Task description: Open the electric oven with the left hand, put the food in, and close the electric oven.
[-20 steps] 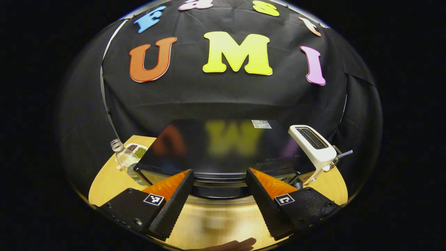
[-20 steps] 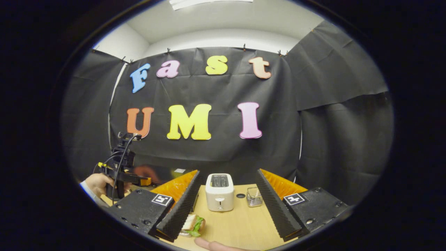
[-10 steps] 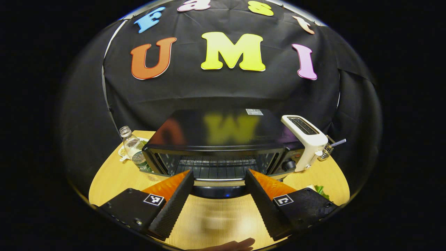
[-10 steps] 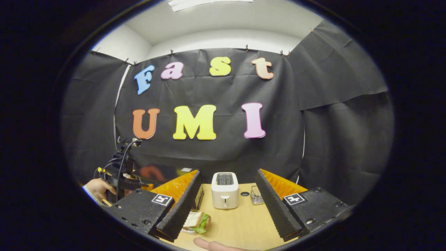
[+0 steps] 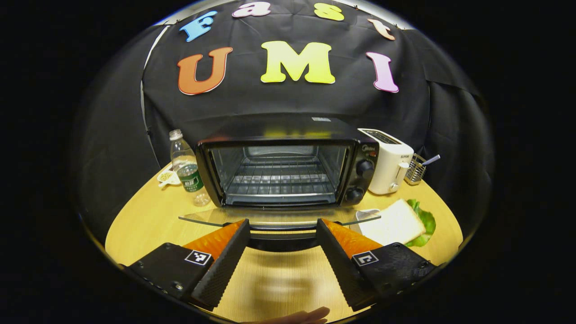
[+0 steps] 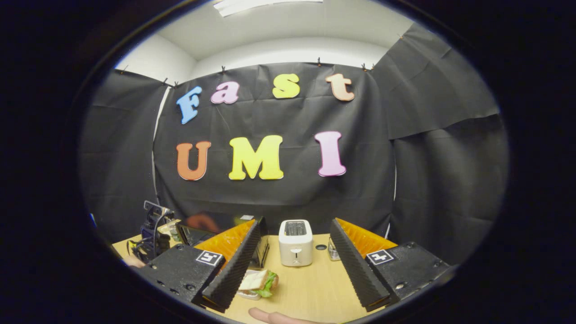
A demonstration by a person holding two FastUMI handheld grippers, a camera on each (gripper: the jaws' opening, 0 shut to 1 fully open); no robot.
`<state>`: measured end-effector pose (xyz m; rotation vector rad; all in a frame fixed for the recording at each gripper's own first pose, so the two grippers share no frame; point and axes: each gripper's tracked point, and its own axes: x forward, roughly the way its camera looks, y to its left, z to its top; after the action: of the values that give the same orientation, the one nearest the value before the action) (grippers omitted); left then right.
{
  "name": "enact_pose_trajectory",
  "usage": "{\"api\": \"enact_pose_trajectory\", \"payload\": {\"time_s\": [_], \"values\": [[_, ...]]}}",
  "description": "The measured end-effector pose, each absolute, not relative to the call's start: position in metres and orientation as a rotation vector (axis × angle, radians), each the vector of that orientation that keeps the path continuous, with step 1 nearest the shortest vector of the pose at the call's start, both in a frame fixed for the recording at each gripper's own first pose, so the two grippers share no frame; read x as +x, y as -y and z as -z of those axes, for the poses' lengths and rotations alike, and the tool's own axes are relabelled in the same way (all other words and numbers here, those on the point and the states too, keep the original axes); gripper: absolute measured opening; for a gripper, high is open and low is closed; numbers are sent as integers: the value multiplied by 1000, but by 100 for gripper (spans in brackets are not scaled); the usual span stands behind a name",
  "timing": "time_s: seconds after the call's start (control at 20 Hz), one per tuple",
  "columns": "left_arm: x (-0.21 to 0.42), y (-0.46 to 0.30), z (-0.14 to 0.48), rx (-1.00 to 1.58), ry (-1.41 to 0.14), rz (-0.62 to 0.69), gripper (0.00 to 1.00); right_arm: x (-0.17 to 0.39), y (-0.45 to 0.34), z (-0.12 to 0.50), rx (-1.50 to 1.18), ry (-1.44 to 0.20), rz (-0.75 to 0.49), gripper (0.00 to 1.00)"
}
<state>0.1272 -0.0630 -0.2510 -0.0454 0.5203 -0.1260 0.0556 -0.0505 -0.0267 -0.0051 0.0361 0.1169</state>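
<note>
In the left gripper view the electric oven [image 5: 279, 168] stands at twelve o'clock on the wooden worktop [image 5: 148, 220], its glass door [image 5: 279, 218] swung down flat and its wire rack bare; the left gripper [image 5: 281, 247] hangs just before the door's handle with jaws wide, gripping nothing; the sandwich [image 5: 398, 222] lies at three o'clock beside the door, a white toaster [image 5: 389, 159] behind it, a water bottle [image 5: 186, 168] at ten o'clock; in the right gripper view the right gripper [image 6: 292, 261] hovers with jaws wide and bare, the sandwich [image 6: 256, 283] at seven o'clock by its left finger.
</note>
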Motion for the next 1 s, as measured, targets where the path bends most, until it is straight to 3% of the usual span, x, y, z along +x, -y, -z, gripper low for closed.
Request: {"api": "enact_pose_trajectory", "payload": {"time_s": [0.05,0.1,0.15,0.2,0.25,0.3,0.4,0.65,0.7,0.8,0.85,0.9,0.95,1.0], "values": [[121,64,261,-47,-530,126,98,55,53,28,-11,-42,-112,92],[116,64,272,-43,-547,128,98,54,56,28,-13,-40,-109,100],[110,64,284,-44,-565,130,98,54,57,27,-12,-35,-111,100],[108,63,292,-55,-579,127,98,52,57,27,-12,-31,-113,92],[105,64,303,-75,-609,126,96,52,58,27,-12,-31,-110,92],[102,65,313,-94,-632,126,96,51,60,29,-11,-33,-109,100],[100,65,328,-91,-649,117,96,51,63,32,-13,-39,-103,100],[97,69,335,-88,-624,117,96,54,61,41,-18,-80,-104,100],[98,69,334,-88,-616,118,98,54,59,44,-20,-89,-109,92],[98,69,329,-87,-594,118,98,57,57,48,-20,-106,-119,92],[100,67,324,-85,-570,115,97,59,55,51,-18,-120,-128,100],[100,66,319,-91,-558,115,96,62,52,54,-16,-132,-140,92],[99,65,314,-105,-546,112,94,67,50,58,-17,-151,-155,100],[99,63,306,-121,-532,109,94,72,49,65,-20,-175,-165,100]]}}
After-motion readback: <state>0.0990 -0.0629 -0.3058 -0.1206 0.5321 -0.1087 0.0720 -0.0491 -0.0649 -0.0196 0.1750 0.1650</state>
